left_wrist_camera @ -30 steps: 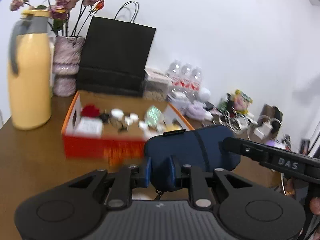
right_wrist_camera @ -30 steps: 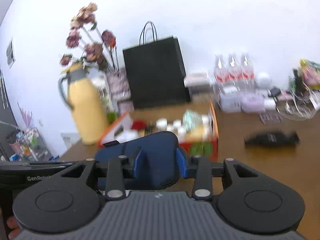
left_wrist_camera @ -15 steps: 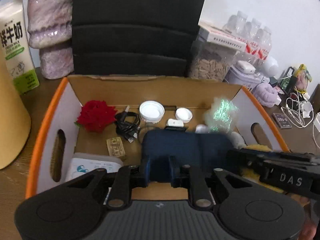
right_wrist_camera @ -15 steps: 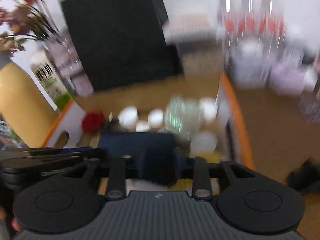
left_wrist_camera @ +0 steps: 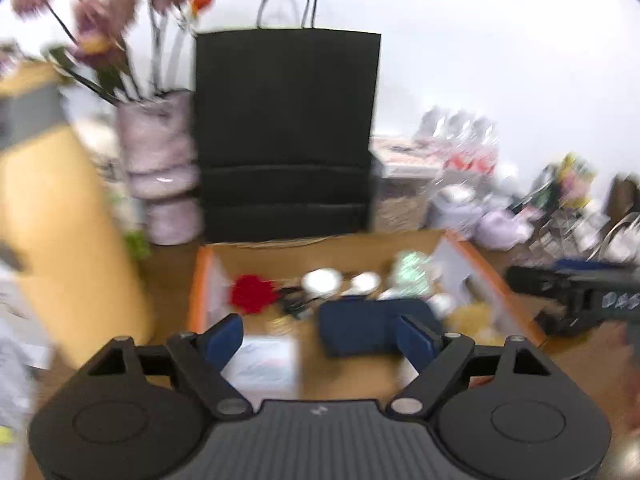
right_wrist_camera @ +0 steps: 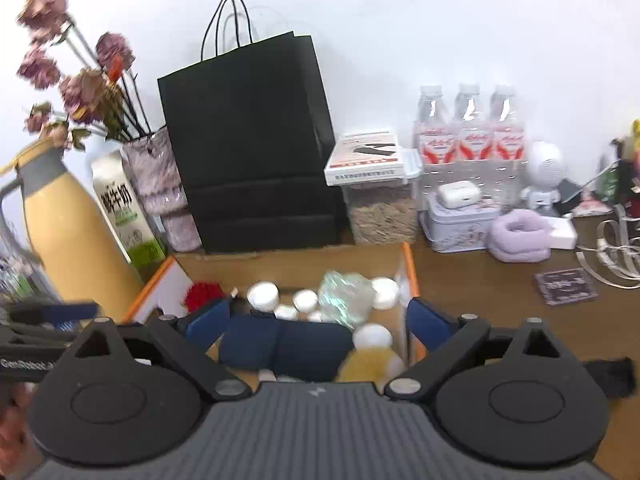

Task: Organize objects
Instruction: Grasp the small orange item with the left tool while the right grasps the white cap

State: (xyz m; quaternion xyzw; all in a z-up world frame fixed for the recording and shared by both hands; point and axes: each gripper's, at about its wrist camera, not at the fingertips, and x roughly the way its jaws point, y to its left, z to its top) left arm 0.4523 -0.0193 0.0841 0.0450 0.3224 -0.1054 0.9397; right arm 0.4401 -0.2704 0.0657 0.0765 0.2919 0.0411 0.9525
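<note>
Across the lower middle of the right wrist view sits the orange-edged cardboard box (right_wrist_camera: 406, 264), open-topped on the brown worktop (right_wrist_camera: 500, 280), and lying in its near part is the navy blue pouch (right_wrist_camera: 288, 344), flat on its side among the small items. Both grippers have just been opening, and the pouch is clear of the pads, so it looks delivered.

Left hand-held gripper (left_wrist_camera: 320, 336): jaws spread wide, nothing pinched; the pouch (left_wrist_camera: 372, 330) lies beyond them, toward the right pad. Right hand-held gripper (right_wrist_camera: 318, 324): also spread, pads standing either side of the pouch without pressing it.

Handling, as a judgement: the box is light card, stiff enough to slide by a wall but easy to crush. The pouch looks soft-sided and padded, light, with a fabric skin that should not slip; it will sag if taken by one corner, so a pinch across its middle or one at each end suits it best.

Smaller now: a crinkly iridescent wrap (right_wrist_camera: 346, 296) behind the pouch, fragile-looking; a yellow fluffy item (right_wrist_camera: 370, 362) at lower right of the box; a red rose head (right_wrist_camera: 202, 294) at left, soft; white round lids (right_wrist_camera: 263, 295) at the back, hard and slick.
</note>
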